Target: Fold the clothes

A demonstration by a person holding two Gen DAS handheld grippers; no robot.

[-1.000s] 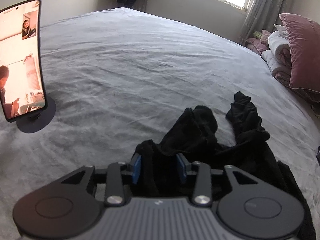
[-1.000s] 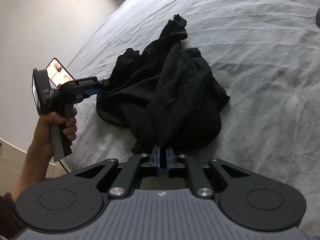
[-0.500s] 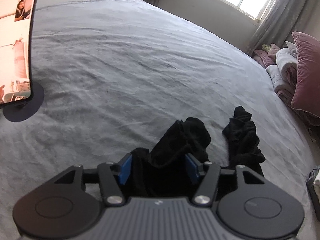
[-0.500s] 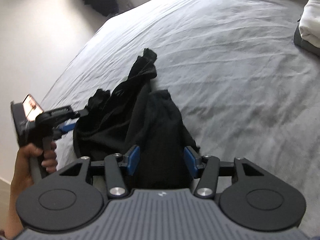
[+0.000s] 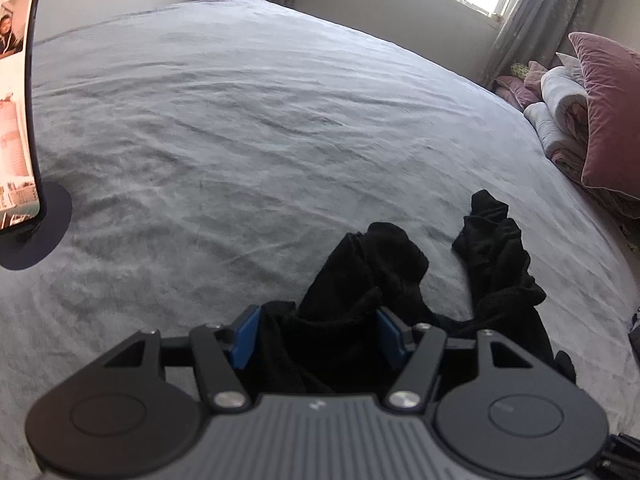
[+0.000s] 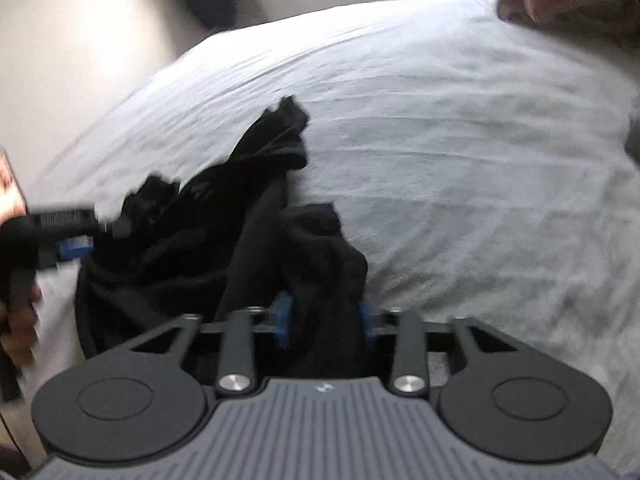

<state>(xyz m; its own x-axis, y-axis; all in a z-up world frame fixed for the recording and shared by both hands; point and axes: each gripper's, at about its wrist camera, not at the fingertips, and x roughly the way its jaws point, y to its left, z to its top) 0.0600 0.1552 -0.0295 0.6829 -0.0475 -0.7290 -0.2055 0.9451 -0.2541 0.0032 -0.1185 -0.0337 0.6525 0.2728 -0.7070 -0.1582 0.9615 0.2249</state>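
A crumpled black garment [image 5: 404, 276] lies on the grey bedspread [image 5: 248, 128], one limp end [image 5: 492, 240] trailing off to the right. My left gripper [image 5: 317, 336] has a fold of the garment between its blue pads [image 5: 245, 336], and its jaws are opening, loose around the cloth. In the right wrist view the garment [image 6: 256, 216] runs up the bed from my right gripper [image 6: 325, 320]. Its jaws are closing, and the blue pads [image 6: 285, 320] press a bunched fold. The left gripper [image 6: 76, 236] shows blurred at the garment's left edge.
A phone [image 5: 18, 96] stands upright on a round dark base [image 5: 48, 232] at the left of the bed. Pink pillows [image 5: 608, 120] and a rolled quilt [image 5: 560, 116] lie at the right end under the window. A hand [image 6: 16, 320] holds the left gripper's handle.
The left jaws widened around the cloth. The right gripper let go of the hem, opened, moved forward over a bunched fold, and has narrowed on it. The right view swung and blurred.
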